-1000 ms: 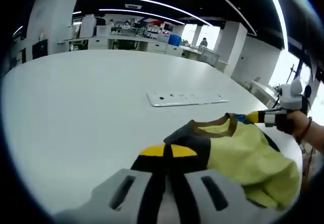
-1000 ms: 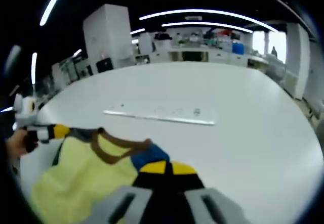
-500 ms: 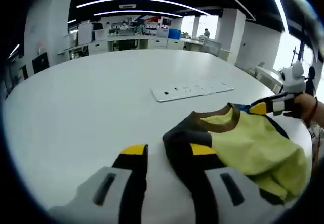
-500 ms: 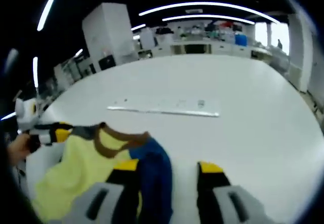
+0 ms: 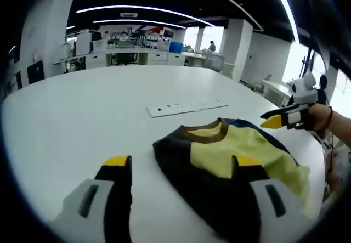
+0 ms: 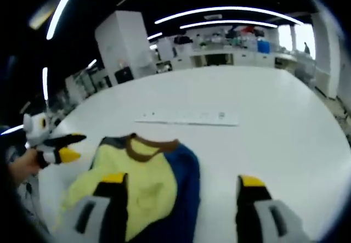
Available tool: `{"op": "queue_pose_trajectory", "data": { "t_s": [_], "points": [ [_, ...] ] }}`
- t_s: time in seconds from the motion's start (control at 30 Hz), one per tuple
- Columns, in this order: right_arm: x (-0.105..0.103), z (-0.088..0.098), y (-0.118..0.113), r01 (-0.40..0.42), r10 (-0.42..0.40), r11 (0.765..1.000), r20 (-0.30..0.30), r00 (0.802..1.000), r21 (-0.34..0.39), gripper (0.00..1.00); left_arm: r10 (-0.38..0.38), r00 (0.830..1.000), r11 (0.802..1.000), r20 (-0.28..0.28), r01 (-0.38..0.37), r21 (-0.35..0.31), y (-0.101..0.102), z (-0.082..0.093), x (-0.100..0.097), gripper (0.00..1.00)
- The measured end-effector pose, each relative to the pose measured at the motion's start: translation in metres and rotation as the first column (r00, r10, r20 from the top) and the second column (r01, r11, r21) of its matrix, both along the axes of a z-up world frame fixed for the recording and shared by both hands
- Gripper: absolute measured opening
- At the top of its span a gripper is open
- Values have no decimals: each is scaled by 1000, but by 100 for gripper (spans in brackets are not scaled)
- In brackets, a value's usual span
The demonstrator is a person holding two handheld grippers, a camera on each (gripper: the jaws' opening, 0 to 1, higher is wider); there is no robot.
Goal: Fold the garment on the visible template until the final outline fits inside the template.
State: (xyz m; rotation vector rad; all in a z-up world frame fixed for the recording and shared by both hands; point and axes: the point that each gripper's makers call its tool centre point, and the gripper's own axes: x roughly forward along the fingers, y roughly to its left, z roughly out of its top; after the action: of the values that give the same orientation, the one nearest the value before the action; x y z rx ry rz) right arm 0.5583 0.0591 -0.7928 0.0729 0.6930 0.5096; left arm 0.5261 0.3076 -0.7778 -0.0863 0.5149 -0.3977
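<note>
Both hand-held grippers have let go of the shirt (image 5: 230, 155) since a second ago; the left hand-held gripper (image 5: 184, 169) and right hand-held gripper (image 6: 178, 185) now stand with jaws wide apart. The shirt lies bunched on the tabletop (image 5: 71, 117) near its edge. No template outline is discernible; folding looks unfinished. Open room lies toward the power strip (image 5: 186, 107).

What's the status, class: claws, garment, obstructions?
Left claw open, right claw open, both off the cloth. Yellow and navy garment lying bunched on the white table. Flat white strip beyond it, not blocking.
</note>
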Motion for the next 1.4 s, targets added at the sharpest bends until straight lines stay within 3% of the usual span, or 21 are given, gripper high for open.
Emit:
{"op": "queue_pose_trajectory", "data": {
  "t_s": [0.1,0.23,0.37,0.7,0.87,1.03,1.2,1.4],
  "points": [
    [-17,6,-2,-4,4,1000,-8,1000,5,87,-3,1000,1000,27,3,-15,-1,7,-13,86],
    [-40,11,0,-22,22,1000,-16,1000,12,90,4,1000,999,29,-3,-40,0,12,-27,89],
    [-61,14,1,-32,33,999,-23,999,31,92,5,999,1000,34,-4,-21,-2,14,-44,96],
    [-105,6,-11,-21,23,999,-37,999,37,92,-47,996,999,74,47,-4,-4,24,-84,99],
    [-137,4,-15,-34,36,998,-51,998,43,91,-84,991,996,100,81,29,-12,30,-107,97],
    [-155,-6,-20,-47,48,999,-62,997,14,86,-112,988,994,108,110,19,-21,29,-124,90],
    [-175,-12,-18,-50,54,998,-82,995,44,84,-122,987,992,104,121,23,-24,21,-138,80],
    [-189,-21,-18,-42,44,999,-76,996,31,73,-129,988,991,83,126,43,-27,3,-154,73]
  ]
}}
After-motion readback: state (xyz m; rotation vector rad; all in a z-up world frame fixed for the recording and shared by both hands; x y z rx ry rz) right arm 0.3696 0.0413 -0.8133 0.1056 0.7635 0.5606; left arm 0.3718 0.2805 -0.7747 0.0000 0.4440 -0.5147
